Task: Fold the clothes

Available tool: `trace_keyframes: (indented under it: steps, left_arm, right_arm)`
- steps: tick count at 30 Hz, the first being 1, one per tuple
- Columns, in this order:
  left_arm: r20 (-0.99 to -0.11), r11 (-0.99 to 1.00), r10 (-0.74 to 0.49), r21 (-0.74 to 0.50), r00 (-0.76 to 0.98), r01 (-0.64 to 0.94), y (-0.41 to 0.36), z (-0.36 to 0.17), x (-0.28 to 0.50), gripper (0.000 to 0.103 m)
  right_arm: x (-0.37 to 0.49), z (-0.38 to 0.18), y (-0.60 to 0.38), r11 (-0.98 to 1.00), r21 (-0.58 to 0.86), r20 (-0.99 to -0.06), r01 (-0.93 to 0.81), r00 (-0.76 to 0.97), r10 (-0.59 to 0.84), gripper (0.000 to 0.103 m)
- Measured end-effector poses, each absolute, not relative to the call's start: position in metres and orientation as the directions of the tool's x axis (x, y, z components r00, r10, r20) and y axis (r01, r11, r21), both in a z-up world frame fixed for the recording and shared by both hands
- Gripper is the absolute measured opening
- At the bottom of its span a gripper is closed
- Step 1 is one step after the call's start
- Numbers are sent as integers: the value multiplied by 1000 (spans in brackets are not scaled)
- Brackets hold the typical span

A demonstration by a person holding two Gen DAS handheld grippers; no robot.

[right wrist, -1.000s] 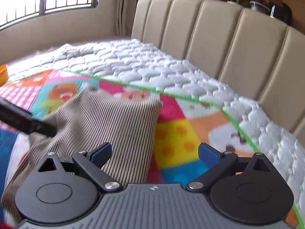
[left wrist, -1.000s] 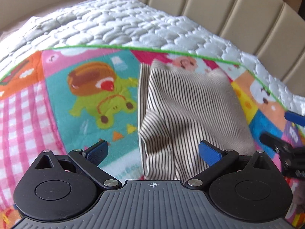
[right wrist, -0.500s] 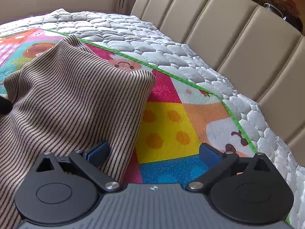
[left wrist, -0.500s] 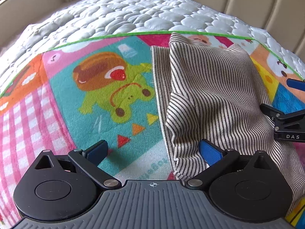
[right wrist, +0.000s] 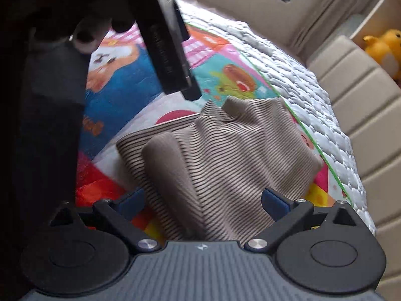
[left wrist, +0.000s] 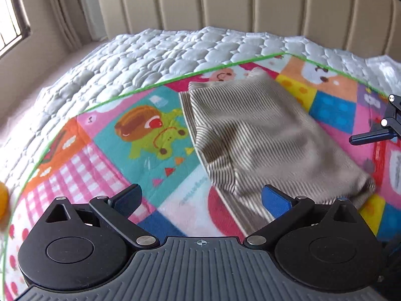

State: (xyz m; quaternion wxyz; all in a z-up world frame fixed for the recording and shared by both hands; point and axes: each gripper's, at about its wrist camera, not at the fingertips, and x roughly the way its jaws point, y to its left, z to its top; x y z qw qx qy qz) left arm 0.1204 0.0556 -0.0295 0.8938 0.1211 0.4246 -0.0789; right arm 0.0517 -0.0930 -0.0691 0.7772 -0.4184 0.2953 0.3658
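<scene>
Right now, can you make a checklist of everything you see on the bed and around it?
Surface: colourful cartoon mat over a white quilted mattress.
Job's things: striped garment, folded over, rumpled, lying on the mat.
Clutter: orange object at the mat's left edge, blurred.
Grippers: left gripper open, empty; right gripper open, the garment beneath it.
Cables: nothing seen.
Surroundings: beige padded headboard, curtain, window, yellow plush toy.

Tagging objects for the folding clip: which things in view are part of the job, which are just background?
Job:
striped garment
left gripper, jaws open
right gripper, jaws open

Background:
cartoon play mat
white quilted mattress
beige headboard
yellow plush toy
</scene>
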Motion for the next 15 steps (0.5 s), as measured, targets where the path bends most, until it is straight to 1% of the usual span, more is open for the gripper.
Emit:
trace_keyframes:
  steps: [4, 6, 8, 10, 13, 15]
  left_arm:
    - [-767, 963, -14, 161, 641, 214, 59, -35, 110, 103]
    - [-759, 964, -12, 165, 651, 211, 60, -35, 107, 103]
    - [-752, 961, -23, 164, 658, 221, 59, -35, 107, 103]
    - [-751, 958, -33, 164, 659, 235, 57, -37, 109, 103]
    - [-764, 953, -49, 158, 643, 259, 56, -43, 108, 103]
    - [-768, 952, -83, 128, 636, 279, 58, -42, 108, 103]
  right_arm:
    - [58, -102, -82, 452, -430, -767, -781, 581, 274, 100]
    - [64, -101, -87, 509, -406, -760, -759, 590, 273, 100]
    - [77, -93, -93, 601, -356, -758, -716, 597, 262, 97]
    - [101, -88, -113, 736, -181, -789, -653, 543, 287, 97]
    - [136, -85, -144, 866, 98, -822, -490, 450, 348, 97]
    - [148, -90, -158, 888, 198, -826, -415, 418, 379, 97]
